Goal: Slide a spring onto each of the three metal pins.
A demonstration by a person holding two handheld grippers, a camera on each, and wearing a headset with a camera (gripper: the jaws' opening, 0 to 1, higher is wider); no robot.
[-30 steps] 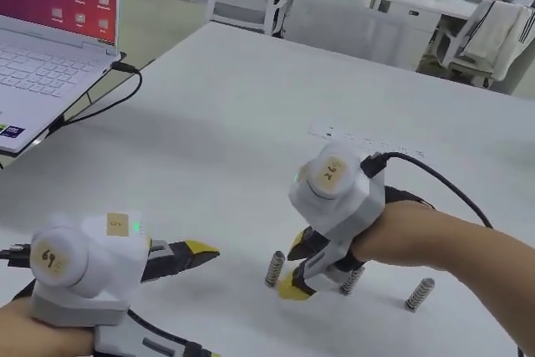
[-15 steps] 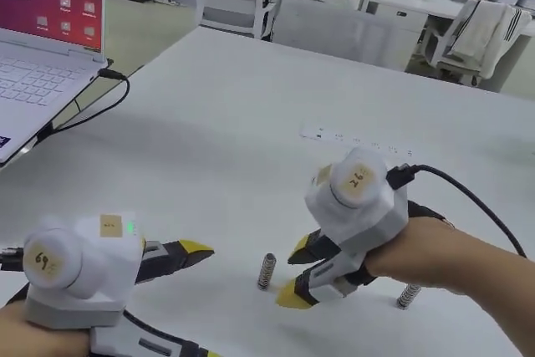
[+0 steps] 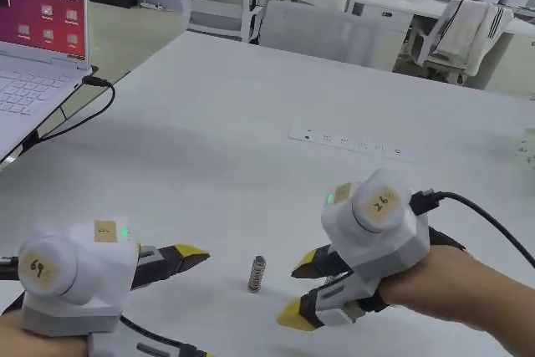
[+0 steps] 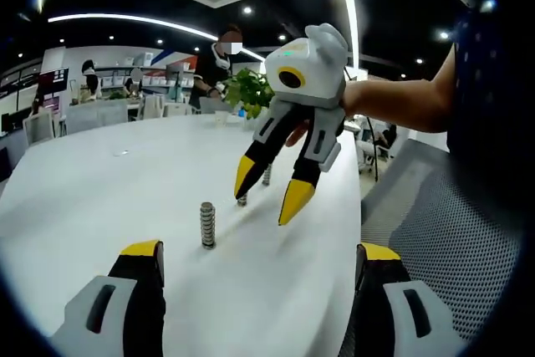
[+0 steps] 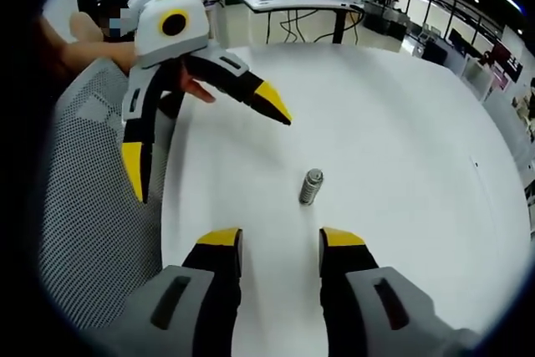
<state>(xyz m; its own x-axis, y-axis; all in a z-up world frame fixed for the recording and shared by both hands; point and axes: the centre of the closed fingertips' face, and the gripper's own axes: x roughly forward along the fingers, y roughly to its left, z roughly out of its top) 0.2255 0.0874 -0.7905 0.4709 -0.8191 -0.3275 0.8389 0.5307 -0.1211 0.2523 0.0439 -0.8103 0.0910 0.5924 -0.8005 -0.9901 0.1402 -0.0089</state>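
Drawn back rightward, the right claw (image 3: 297, 288) hangs apart, empty, beside the spring (image 3: 257, 273) standing on the table (image 3: 251, 123); the left claw (image 4: 261, 250) gapes too. A careless sweep could topple it

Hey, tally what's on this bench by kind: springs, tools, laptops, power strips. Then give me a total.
Springs: 3
Tools, left tool and right tool: 2
Laptops: 1
Power strips: 1
Total: 7
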